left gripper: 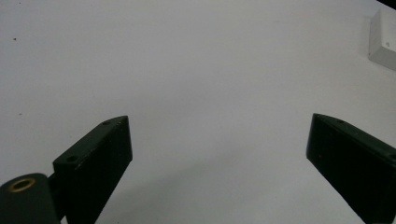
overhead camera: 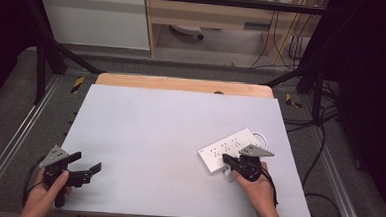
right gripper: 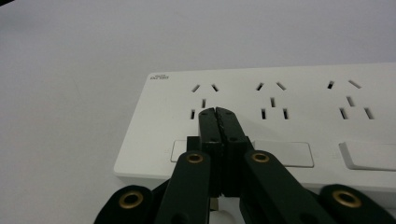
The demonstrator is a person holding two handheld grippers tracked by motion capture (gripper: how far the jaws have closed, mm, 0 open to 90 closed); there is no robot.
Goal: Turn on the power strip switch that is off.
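Resting clenched on the white power strip [overhead camera: 231,148], R gripper [right gripper: 218,112] holds nothing; L gripper [left gripper: 217,154] released over table [overhead camera: 154,131].

The left gripper [left gripper: 219,154] has its two black jaws spread wide at the lower left and lower right of the frame, nothing between them, over the pale table [left gripper: 196,65]. A white block's corner [left gripper: 384,39] shows at the upper right edge.
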